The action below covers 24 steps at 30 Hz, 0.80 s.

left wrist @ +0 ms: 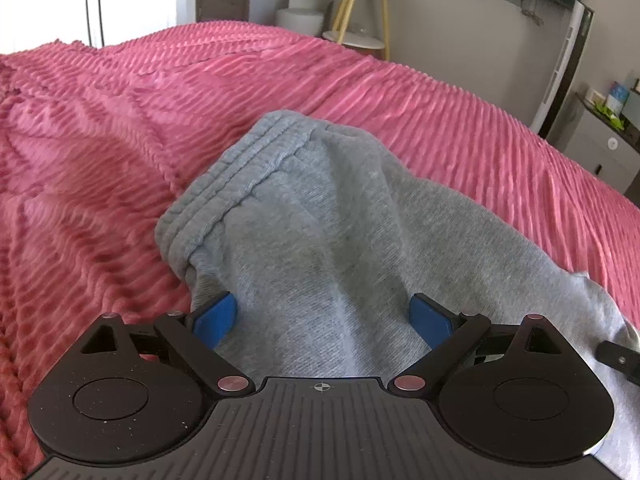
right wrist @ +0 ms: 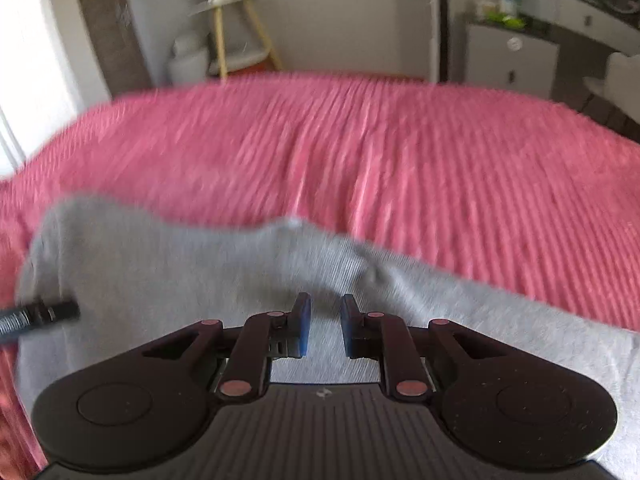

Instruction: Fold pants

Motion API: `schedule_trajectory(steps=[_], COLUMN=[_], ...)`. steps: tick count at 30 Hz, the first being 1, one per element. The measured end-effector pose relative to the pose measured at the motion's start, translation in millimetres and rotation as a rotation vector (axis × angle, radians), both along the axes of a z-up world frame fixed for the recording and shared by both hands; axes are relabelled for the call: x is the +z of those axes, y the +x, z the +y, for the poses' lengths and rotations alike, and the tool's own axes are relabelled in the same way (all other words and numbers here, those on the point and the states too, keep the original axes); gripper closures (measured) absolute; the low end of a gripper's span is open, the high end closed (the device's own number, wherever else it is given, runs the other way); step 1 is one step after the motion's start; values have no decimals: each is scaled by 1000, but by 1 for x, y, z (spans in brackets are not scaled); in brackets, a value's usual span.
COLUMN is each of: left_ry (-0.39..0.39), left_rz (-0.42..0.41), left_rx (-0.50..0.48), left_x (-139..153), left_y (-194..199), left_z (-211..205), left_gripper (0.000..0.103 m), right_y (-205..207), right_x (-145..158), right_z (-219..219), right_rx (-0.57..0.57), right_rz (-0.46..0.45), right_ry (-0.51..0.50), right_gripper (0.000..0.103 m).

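The grey knit pants, with a ribbed waistband, lay bunched on the bed's pink ridged blanket. The left tool stood wide apart with the cloth between its blue pads. The right tool was nearly together above the cloth, gripping nothing.

Both wrist views close, facing bed

pants: grey knit, ribbed waistband | state: bunched, part-folded, waistband end raised and humped | loc: on pink ribbed bedspread, near its front edge
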<state>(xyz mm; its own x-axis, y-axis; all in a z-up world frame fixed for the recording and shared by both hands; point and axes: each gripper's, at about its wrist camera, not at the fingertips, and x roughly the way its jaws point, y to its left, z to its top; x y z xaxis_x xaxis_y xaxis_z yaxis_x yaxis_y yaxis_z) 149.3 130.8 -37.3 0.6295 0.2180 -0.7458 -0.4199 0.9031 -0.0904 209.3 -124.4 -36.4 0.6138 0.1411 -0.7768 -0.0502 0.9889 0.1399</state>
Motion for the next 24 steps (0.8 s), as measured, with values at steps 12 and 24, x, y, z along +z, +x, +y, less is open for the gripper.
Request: schedule_trajectory(steps=[12,24], left_ry=[105,289], left_rz=[37,-35], left_rx=[-14,-59], left_x=[-11,-11], left_y=[12,-7], left_z=[-12,-45], left_gripper=[4,4], right_y=[-75,-297], right_x=[27,15], right_z=[-44,-236], right_rx=[-136,-836], right_rz=[-113,34], right_ry=[-172,-29], right_gripper=[85,60])
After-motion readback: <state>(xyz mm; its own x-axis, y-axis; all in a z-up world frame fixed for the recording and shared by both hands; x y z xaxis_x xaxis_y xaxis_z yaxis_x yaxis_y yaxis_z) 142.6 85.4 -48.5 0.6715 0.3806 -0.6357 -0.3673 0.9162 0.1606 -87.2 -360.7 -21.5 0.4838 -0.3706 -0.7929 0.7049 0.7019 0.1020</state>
